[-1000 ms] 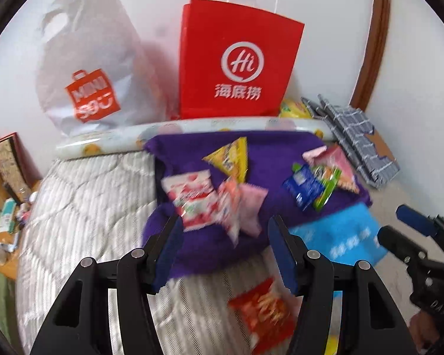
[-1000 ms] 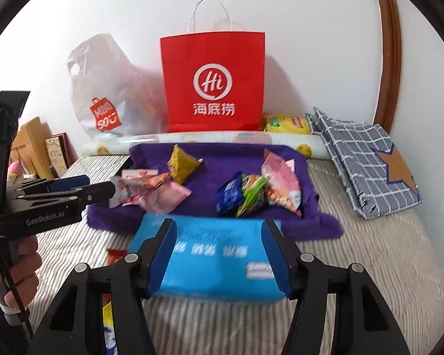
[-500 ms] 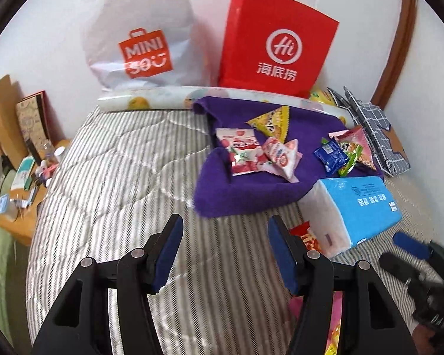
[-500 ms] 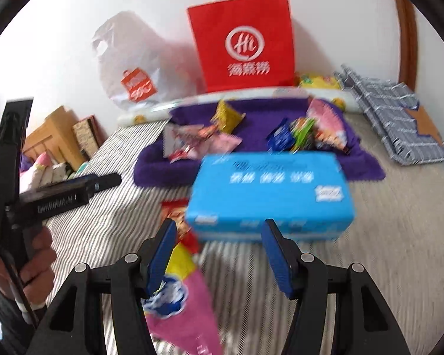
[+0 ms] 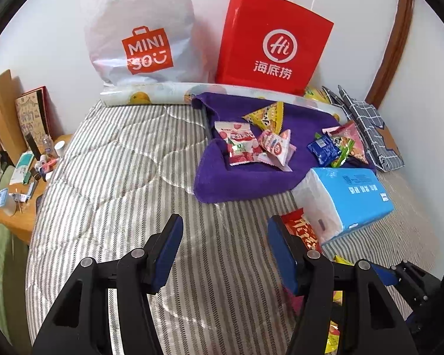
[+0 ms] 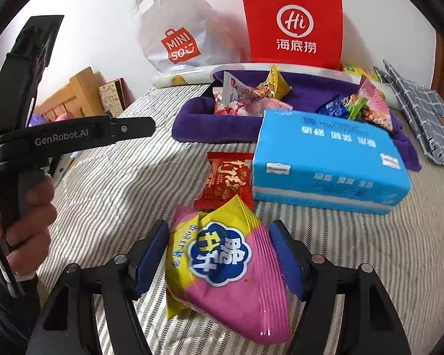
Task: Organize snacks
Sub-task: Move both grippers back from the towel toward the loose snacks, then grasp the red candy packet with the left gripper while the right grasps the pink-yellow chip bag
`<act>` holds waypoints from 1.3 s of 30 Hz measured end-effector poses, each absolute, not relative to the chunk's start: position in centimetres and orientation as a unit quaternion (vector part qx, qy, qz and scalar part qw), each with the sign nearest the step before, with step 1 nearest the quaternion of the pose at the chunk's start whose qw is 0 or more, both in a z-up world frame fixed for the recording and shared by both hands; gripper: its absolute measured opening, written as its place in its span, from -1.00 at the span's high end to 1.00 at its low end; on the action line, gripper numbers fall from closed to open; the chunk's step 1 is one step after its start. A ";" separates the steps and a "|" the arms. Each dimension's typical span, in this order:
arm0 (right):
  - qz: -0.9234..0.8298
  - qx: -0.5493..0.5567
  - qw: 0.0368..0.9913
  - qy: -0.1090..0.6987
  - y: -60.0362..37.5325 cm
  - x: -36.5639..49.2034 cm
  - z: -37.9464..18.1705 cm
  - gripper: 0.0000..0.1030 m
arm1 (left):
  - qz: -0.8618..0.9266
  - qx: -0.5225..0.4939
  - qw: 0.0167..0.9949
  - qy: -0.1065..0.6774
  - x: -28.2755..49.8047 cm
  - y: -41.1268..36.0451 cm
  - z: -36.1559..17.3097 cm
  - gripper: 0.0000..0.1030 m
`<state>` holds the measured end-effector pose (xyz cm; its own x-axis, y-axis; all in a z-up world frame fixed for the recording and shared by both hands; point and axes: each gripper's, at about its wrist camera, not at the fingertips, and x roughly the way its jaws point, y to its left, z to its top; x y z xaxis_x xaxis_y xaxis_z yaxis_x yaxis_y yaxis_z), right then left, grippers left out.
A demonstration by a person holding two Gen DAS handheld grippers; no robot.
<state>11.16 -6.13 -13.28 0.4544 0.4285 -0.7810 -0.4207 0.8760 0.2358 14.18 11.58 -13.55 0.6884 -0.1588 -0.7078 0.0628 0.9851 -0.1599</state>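
Observation:
Several snack packets (image 5: 245, 145) lie on a purple towel (image 5: 245, 177) on the striped bed. A red snack packet (image 6: 228, 177) lies beside a blue tissue pack (image 6: 328, 159). A pink-and-yellow snack bag (image 6: 222, 266) lies between the open jaws of my right gripper (image 6: 220, 254), not clamped. My left gripper (image 5: 225, 248) is open and empty above bare bedding, with the red packet (image 5: 303, 232) just right of it. The left gripper also shows in the right wrist view (image 6: 127, 128).
A white MINISO bag (image 5: 139, 32) and a red paper bag (image 5: 275, 41) stand against the wall behind a rolled mat (image 5: 162, 94). A folded checked cloth (image 5: 367, 130) lies at the right. A cluttered wooden nightstand (image 5: 23, 177) stands left of the bed.
Both grippers have pulled back toward the near side of the bed. The pink-and-yellow bag has come between the right gripper's jaws. The tissue pack now sits farther ahead.

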 end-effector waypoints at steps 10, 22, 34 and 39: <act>0.247 0.038 0.859 0.448 -9.6 10.6 -12.1 -0.02 | -0.100 -0.066 0.893 0.434 15.7 8.0 -16.3 -0.15; 0.181 0.057 0.878 0.439 -16.7 10.6 -11.8 -0.03 | -0.102 -0.060 0.880 0.460 17.9 3.5 -18.6 -0.15; 0.141 0.053 0.890 0.430 -20.2 11.7 -12.3 -0.03 | -0.076 -0.034 0.884 0.460 17.2 5.5 -18.6 0.05; 0.124 0.071 0.887 0.439 -21.9 12.5 -13.3 -0.06 | -0.068 -0.011 0.887 0.457 17.4 4.3 -18.7 -0.16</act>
<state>12.52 -21.85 -13.28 0.5838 0.2818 -0.7614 -0.1574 0.9593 0.2344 17.42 4.32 -18.71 0.5723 -0.1317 -0.8094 0.1109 0.9904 -0.0827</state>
